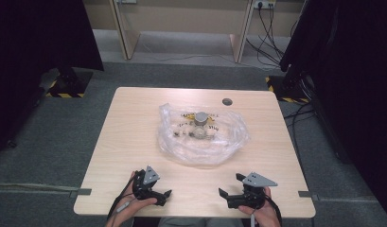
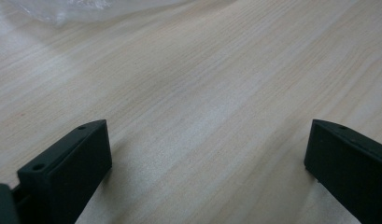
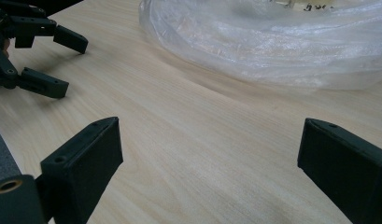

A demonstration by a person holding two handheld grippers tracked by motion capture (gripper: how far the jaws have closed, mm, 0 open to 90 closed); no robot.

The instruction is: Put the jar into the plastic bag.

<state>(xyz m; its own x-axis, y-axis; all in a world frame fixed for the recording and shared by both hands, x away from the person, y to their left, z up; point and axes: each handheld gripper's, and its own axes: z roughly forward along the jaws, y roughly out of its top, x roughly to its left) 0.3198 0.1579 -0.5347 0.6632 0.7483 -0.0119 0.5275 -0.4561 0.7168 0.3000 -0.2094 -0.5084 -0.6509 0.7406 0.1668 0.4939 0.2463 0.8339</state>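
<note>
Clear plastic bag (image 1: 203, 137) holding small metal parts (image 1: 199, 125) was laid mid-table (image 1: 134, 109). Left gripper (image 1: 163, 195) and right gripper (image 1: 230, 185) were held near the front edge, jaws spread wide, empty.

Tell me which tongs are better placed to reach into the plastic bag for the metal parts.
Probably the right tongs: open, and their view faces the plastic bag. The left tongs, open too, point across the bare table.
</note>
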